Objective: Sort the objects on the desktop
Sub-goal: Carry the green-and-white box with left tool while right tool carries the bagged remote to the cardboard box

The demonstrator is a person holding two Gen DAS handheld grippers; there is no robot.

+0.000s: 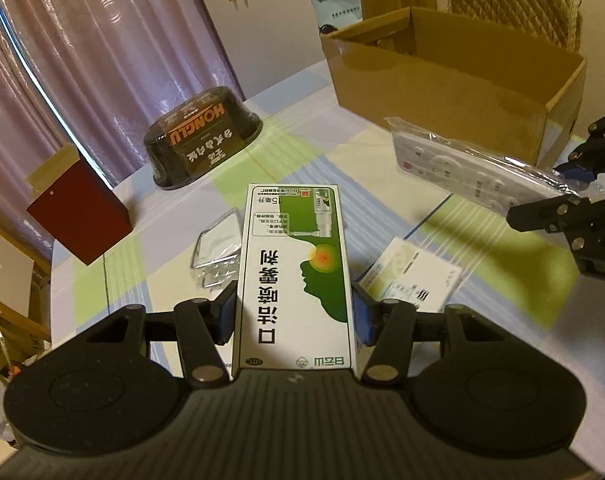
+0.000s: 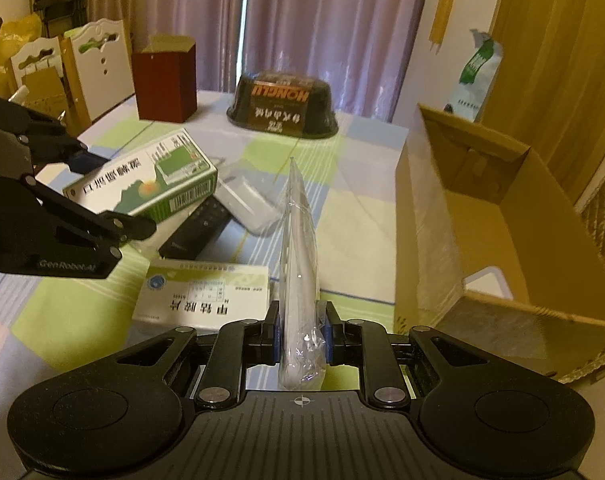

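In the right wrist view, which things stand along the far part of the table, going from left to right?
Dark red box → black bowl with a printed label → open cardboard box.

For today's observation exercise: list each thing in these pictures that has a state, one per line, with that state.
left gripper: shut on the green-and-white spray box, lifted.
right gripper: shut on the plastic-wrapped remote, held edge-up.
cardboard box: open.
red carton: top open.
black bowl: upside down.
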